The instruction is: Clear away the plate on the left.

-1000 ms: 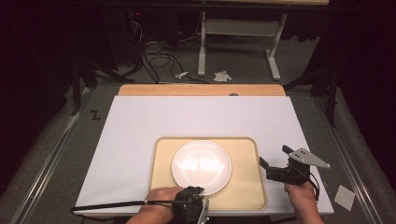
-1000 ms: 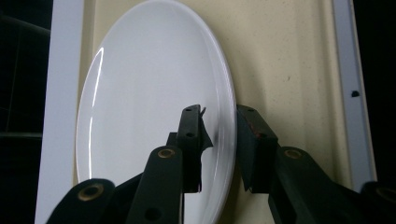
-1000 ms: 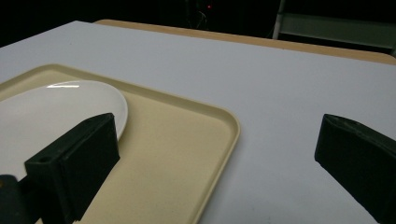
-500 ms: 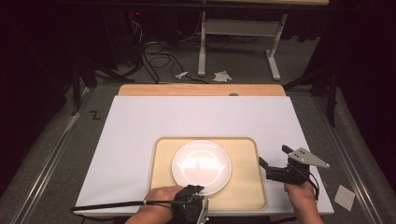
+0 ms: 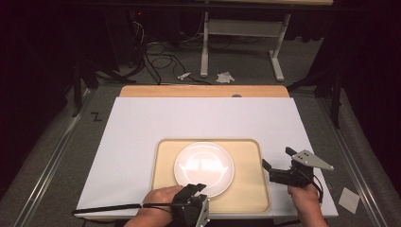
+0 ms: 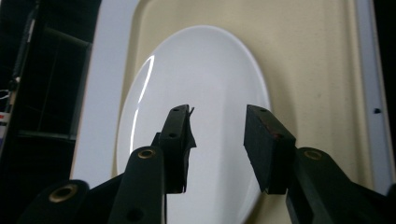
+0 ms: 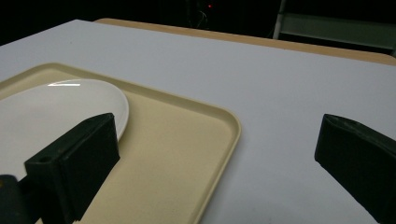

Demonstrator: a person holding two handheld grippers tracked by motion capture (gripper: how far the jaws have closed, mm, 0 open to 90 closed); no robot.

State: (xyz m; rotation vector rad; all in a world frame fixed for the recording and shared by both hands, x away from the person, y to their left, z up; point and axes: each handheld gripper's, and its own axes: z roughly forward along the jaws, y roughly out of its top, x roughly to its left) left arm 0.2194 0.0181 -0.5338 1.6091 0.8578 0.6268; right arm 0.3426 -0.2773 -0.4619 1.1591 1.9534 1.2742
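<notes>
Your left claw (image 6: 217, 140) is spread, jaws over the near rim of the white plate (image 5: 204, 168), nothing pinched. The plate sits on the tan tray (image 5: 246, 189) on the table (image 5: 142, 127). Your right claw (image 7: 212, 168) hangs wide open, straddling the tray's right edge. Likely an approach step. Next: lower left claw, close on rim.

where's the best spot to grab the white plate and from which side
Probably the plate's near rim, approached low from the person's side, where the left tool hangs open just above that edge. The plate lies flat and shallow on the tray, so its thin raised lip is likely the one part the jaws could close over, one above and one slid beneath.
</notes>
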